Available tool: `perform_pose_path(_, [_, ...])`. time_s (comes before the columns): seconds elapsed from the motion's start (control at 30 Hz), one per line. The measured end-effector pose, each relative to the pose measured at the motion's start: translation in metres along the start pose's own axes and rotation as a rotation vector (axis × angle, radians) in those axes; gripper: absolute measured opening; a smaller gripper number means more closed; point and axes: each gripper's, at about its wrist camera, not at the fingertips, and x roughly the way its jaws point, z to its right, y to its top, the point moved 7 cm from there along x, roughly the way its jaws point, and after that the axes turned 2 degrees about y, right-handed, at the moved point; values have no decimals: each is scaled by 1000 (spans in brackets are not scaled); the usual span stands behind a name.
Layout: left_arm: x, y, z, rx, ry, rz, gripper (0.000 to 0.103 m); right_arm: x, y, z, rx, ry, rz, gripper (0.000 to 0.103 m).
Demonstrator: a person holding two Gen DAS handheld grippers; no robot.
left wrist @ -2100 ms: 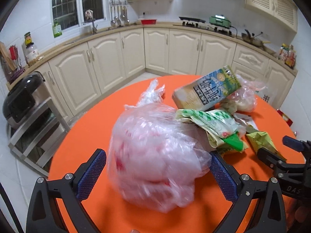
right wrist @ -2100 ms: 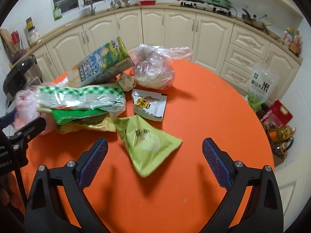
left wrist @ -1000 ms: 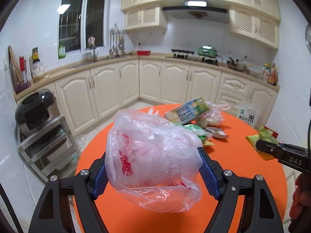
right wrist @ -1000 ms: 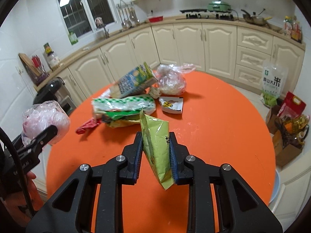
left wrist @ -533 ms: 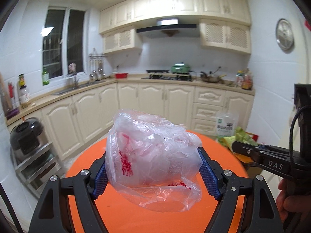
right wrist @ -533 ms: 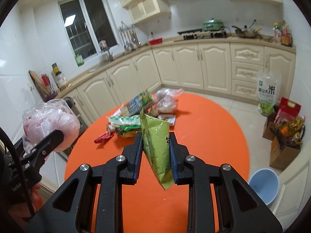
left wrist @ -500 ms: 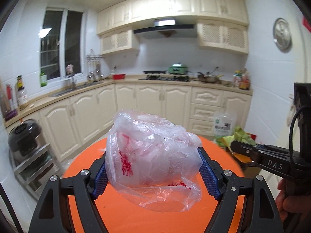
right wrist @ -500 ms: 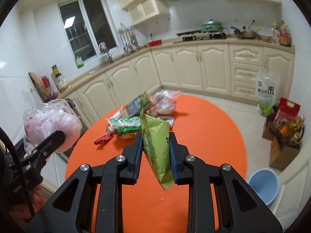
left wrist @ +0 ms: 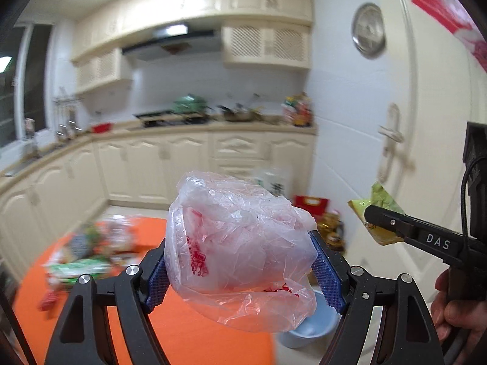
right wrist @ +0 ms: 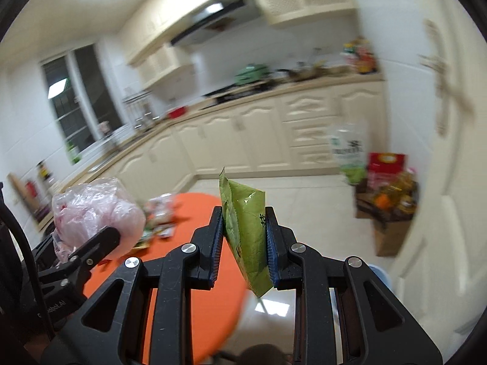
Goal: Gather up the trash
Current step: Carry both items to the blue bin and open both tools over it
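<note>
My left gripper is shut on a crumpled clear plastic bag with red print and holds it in the air above the orange table. The bag also shows in the right wrist view. My right gripper is shut on a green snack packet and holds it upright past the table's edge. The packet also shows in the left wrist view. More trash lies blurred on the far left of the table. A light blue bin stands on the floor below the bag.
Cream kitchen cabinets run along the back wall. A white door is at the right. A rice bag and a box of groceries stand on the floor near the door. The blue bin's rim shows by the door.
Both grippers have swung right, away from the table's middle toward the door and the floor. The views are blurred by the motion. Each still holds its item.
</note>
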Motion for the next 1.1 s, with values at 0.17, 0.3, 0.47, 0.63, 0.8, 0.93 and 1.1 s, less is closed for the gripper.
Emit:
perform_pose_path(0.17, [61,-23,42,32,-94,-113,76,16,-2,93,99,-128,-43,24])
perform_pose_path(0.3, [108,-59,69,46,-149,-232,76,46,-24,158,186,-183,-116,24])
perform_pose_path(0.47, [179,-91,70,32,-157,-376,76,102,-61,220,266,-214,-228,24])
perform_pose_path(0.63, [236,-117,80,10,-159,-481,76,141,-92,259,323,-223,-299,24])
perform_pose_path(0.8, [301,-126,94,1,-157,-568,76,173,-114,289,391,-233,-346,24])
perform_pose_path(0.93, [371,-110,125,12,-159,-639,76,194,-133,312,436,-244,-383,24])
perform_pose_path(1.1, [440,-95,150,53,-129,-702,85,215,-147,337,480,-280,-409,31])
